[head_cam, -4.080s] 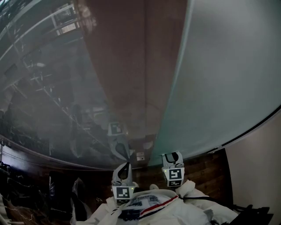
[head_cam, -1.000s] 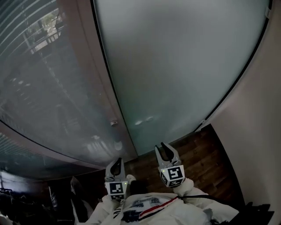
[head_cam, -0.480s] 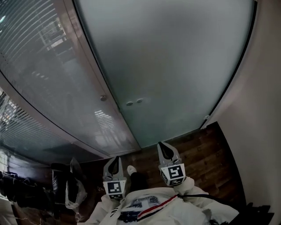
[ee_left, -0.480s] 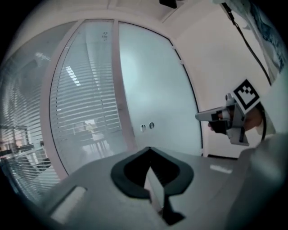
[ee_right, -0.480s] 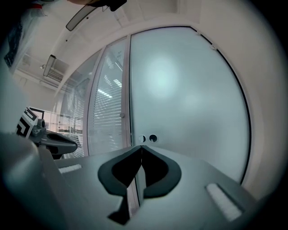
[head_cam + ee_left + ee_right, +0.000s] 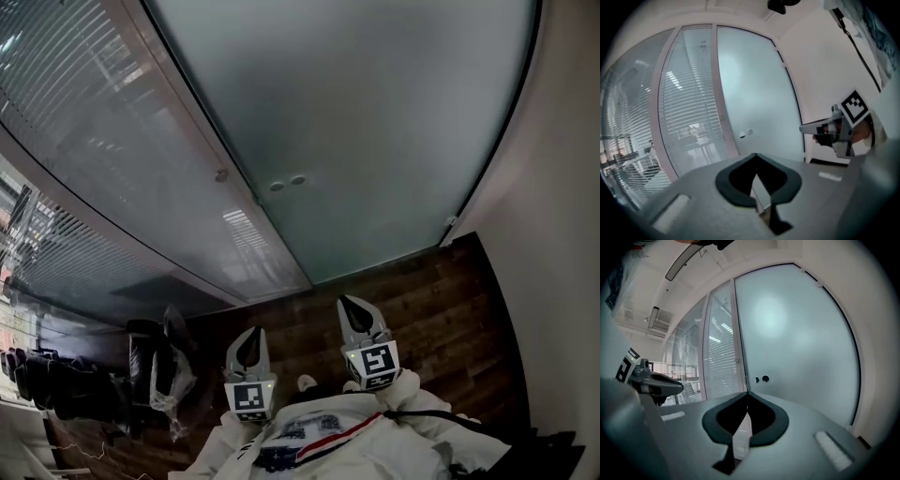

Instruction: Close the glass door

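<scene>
Fingers point(image 6: 794, 425) together, R gripper point(image 6: 747, 394) (L gripper point(image 6: 756, 155) too), off glass door point(image 6: 375, 122)

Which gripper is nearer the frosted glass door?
Right. The right gripper hangs short of the foot of the frosted glass door; the left gripper is further back, off to the side.

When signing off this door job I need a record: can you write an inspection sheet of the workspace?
Surface: dark wood floor.
Job's things: frosted glass door, appears shut against its frame.
Clutter: dark bags on the floor, left.
Grippers: left hand-held gripper and right hand-held gripper both shut, empty, off the door.
Cables: dark cord across a white sleeve.
Surroundings: glass partition with blinds; white wall.
</scene>
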A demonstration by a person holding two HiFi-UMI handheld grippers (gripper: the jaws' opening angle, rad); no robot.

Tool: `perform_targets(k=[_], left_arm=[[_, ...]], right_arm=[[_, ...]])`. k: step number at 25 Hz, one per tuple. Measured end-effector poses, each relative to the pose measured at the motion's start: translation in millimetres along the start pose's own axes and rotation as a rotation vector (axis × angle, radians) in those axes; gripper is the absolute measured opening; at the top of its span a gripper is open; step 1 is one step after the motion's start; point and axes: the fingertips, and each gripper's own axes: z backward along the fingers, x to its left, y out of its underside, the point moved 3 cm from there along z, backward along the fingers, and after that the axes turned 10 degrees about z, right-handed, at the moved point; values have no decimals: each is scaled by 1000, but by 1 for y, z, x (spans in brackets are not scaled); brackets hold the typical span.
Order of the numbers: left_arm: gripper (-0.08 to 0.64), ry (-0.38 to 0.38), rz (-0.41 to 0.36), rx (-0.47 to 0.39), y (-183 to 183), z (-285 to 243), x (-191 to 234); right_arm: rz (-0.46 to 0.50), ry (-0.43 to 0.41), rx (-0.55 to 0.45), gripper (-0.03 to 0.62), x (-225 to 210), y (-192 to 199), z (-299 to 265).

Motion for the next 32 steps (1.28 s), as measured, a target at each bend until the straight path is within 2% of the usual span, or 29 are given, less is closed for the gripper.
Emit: perform_targets(k=[7, 12, 16, 20, 24, 28, 32], left_arm=[[2, 89, 10, 1, 11, 14, -21], [2, 131, 27, -22, 19, 49, -15], [2, 132, 41, -49, 33, 85, 0], [2, 136, 59, -73, 38, 120, 10], [2, 143, 90, -70, 62, 154, 16], [2, 141, 104, -70, 78, 178, 17], [2, 139, 106, -63, 87, 192, 9]], right_arm=[[29, 21, 17, 7, 20, -12, 33], [21, 45, 33, 8, 58, -9, 59], [44, 61, 55, 8, 95, -2, 83], [74, 44, 16, 6, 133, -8, 106], [106, 42, 10, 6, 167, -9, 128], [89, 57, 41, 6, 188, 6, 146], [114, 51, 67, 6, 195, 10, 159]])
